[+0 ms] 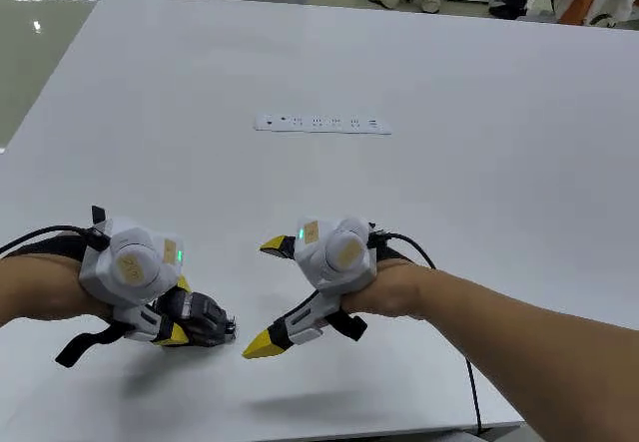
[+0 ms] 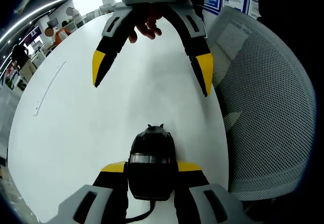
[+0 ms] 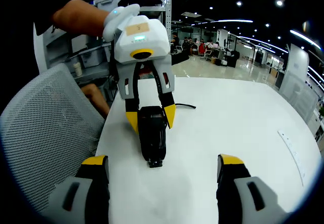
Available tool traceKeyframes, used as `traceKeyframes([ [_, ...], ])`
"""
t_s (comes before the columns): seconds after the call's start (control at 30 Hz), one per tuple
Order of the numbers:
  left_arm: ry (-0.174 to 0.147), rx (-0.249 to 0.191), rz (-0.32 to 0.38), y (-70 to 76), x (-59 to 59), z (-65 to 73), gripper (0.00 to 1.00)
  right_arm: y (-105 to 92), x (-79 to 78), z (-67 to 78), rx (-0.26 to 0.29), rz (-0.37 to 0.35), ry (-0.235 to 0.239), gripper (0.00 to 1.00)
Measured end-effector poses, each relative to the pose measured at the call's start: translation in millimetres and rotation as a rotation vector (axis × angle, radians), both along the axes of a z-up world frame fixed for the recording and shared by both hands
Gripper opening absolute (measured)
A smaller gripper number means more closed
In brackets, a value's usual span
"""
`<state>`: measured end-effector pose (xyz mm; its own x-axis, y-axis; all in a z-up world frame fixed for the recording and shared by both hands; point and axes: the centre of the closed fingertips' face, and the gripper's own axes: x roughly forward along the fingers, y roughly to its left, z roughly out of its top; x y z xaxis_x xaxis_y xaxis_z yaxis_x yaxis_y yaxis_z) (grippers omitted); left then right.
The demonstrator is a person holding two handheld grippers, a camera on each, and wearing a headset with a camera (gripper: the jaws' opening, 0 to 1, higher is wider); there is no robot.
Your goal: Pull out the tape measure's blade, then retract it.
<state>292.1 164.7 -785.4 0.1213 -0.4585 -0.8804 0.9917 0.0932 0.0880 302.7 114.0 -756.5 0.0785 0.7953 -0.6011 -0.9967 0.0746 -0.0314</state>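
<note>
Tape measure (image 1: 205, 319): black, blocky case lying low on the surface at the lower left of the head view; in the right gripper view (image 3: 153, 135) it sits mid-frame, long side toward the camera, with a small tab at its near end
Left tool (image 1: 178, 312): yellow-tipped jaws clamped on either side of the tape measure's case, seen at the bottom of its own view (image 2: 152, 167)
Right tool (image 1: 265, 294): jaws spread wide with nothing between them, tips pointing at the tape measure's front end, just beside it without touching
Surface (image 1: 399, 63): plain white, bare around the two tools
White strip (image 1: 321, 124): flat with small dark marks, upper middle of the head view, well apart from the tape measure
Mesh chair (image 2: 268, 107): grey, beside the surface's edge at the right of the left gripper view
</note>
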Motion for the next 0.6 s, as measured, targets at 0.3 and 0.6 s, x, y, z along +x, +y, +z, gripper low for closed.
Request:
traceKeyframes([
  [0.3,0.002,-0.008,0.01,0.5,1.1,-0.6,0.31,10.0,-8.0,-15.6,-0.035,0.044,0.003,0.85],
  [0.6,0.004,-0.011,0.01,0.6,1.2,-0.9,0.31,14.8,-16.7,-30.7,-0.06,0.078,0.021,0.71],
])
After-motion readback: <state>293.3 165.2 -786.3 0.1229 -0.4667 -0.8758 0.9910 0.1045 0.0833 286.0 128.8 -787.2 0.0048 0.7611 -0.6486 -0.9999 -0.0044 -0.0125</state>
